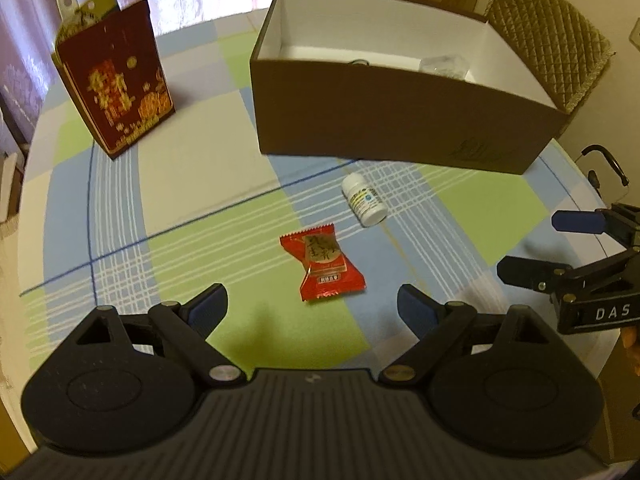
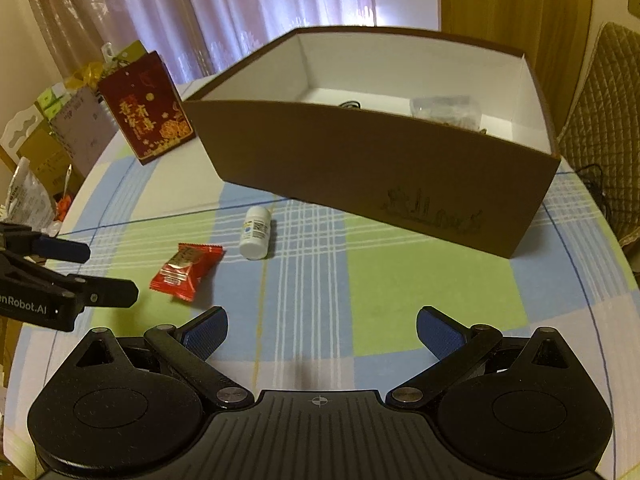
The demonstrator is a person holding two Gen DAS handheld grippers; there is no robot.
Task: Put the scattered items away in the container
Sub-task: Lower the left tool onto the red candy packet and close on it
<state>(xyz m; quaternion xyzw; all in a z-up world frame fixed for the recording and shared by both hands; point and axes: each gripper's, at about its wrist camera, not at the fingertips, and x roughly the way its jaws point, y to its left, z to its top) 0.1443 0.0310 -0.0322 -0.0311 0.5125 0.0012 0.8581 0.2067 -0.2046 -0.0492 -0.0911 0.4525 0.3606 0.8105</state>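
1. Left tool (image 1: 312,306): fingers spread wide with nothing between them, held low over the worktop (image 1: 224,208), which is covered by a checked cloth of blue, green and white.
2. Right tool (image 2: 322,330): likewise spread wide and empty, above a green and blue patch of the cloth; in the left wrist view it enters from the right edge, its two fingers apart.
3. Red candy wrapper (image 1: 323,266): lies flat on the cloth just ahead of the left tool, between the lines of its two fingers, touching neither.
4. White pill bottle (image 1: 365,199): lies on its side beyond the wrapper, near the front wall of the box but apart from it; cap end towards the box in the right wrist view.
5. Brown cardboard box (image 1: 400,120): open-topped with a white interior, standing at the far side of the worktop. A clear plastic bag (image 2: 446,110) and a dark item, too small to identify, rest on its floor.
6. Dark red gift bag (image 1: 116,88): stands upright to the left of the box, well apart from it, with gold print on its face.
7. Quilted chair back (image 1: 556,44): visible behind the right end of the box.
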